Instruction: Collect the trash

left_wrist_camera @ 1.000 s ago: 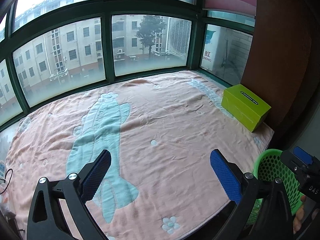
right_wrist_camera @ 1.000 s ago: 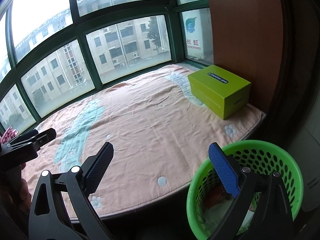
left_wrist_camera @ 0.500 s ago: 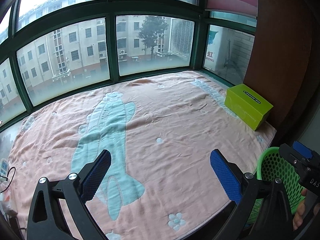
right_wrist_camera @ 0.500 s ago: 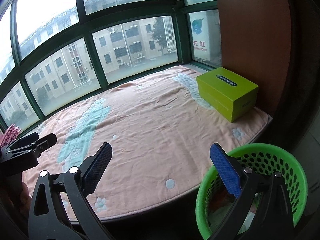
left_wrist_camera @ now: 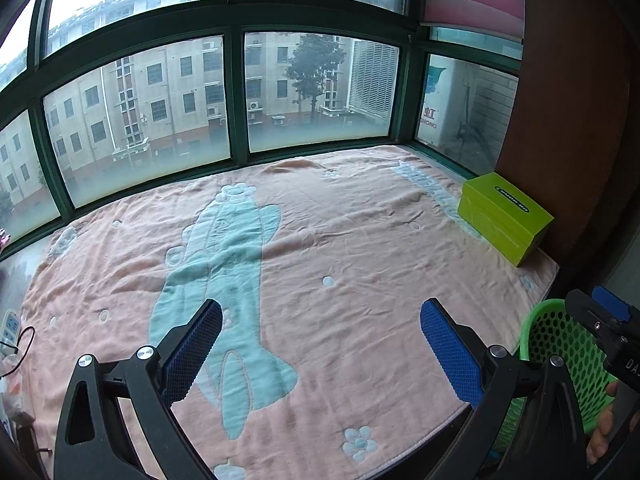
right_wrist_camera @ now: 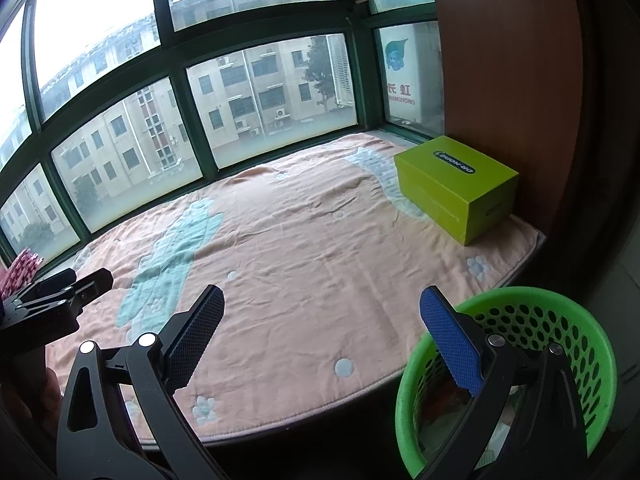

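A green perforated basket (right_wrist_camera: 560, 320) stands on the floor at the lower right, below the blanket's edge; some crumpled items lie inside it, partly hidden by my right finger. The basket (left_wrist_camera: 560, 344) also shows at the right of the left wrist view. My right gripper (right_wrist_camera: 322, 318) is open and empty, its right finger over the basket's rim. My left gripper (left_wrist_camera: 320, 330) is open and empty above the pink blanket (left_wrist_camera: 340, 240). The left gripper (right_wrist_camera: 76, 286) appears at the left edge of the right wrist view.
A lime-green box (right_wrist_camera: 456, 184) sits on the blanket (right_wrist_camera: 300, 240) at the far right, against a brown panel (right_wrist_camera: 500, 60). Green-framed windows (left_wrist_camera: 236, 92) close the back. A cable and a white device (left_wrist_camera: 10, 326) lie at the blanket's left edge. A striped red-and-white thing (right_wrist_camera: 22, 270) is far left.
Both grippers have drawn back and risen slightly, so more of the blanket and window shows. Both stayed open and empty.
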The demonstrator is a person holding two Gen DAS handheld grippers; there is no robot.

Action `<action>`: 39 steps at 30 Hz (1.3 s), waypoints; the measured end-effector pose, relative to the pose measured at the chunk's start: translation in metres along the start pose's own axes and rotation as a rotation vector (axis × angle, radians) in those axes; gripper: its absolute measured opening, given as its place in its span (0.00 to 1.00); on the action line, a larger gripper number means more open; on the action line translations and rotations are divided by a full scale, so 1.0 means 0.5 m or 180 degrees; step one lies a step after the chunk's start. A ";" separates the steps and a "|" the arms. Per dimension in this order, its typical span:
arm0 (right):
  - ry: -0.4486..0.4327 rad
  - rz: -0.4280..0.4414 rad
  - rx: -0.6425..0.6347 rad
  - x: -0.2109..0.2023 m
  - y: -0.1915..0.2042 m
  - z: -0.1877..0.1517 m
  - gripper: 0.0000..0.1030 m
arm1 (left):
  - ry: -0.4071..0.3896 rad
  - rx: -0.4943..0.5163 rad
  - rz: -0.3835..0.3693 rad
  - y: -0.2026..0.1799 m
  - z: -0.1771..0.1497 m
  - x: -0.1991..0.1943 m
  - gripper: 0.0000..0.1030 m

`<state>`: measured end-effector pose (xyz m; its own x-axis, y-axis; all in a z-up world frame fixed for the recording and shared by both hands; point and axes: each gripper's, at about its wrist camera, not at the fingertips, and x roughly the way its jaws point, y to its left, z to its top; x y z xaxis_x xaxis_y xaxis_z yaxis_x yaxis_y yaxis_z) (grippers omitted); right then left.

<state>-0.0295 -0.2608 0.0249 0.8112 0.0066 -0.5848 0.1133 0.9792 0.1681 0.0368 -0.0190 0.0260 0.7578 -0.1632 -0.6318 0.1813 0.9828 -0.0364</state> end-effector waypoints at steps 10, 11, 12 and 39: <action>0.0011 0.0018 0.0003 0.000 0.003 -0.001 0.94 | 0.0005 -0.0015 0.0026 0.003 -0.003 -0.002 0.93; 0.0010 0.0015 0.0000 0.000 0.003 -0.001 0.94 | 0.0003 -0.0016 0.0026 0.003 -0.003 -0.002 0.93; 0.0013 0.0017 -0.0003 0.000 0.003 -0.001 0.94 | 0.0002 -0.0014 0.0031 0.003 -0.003 -0.002 0.93; -0.0001 -0.0046 -0.0026 0.002 0.002 -0.006 0.94 | 0.0031 -0.0001 0.0071 0.000 -0.010 0.003 0.93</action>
<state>-0.0301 -0.2593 0.0220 0.8096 -0.0077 -0.5869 0.1204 0.9808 0.1533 0.0350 -0.0188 0.0212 0.7555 -0.1405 -0.6399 0.1643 0.9862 -0.0226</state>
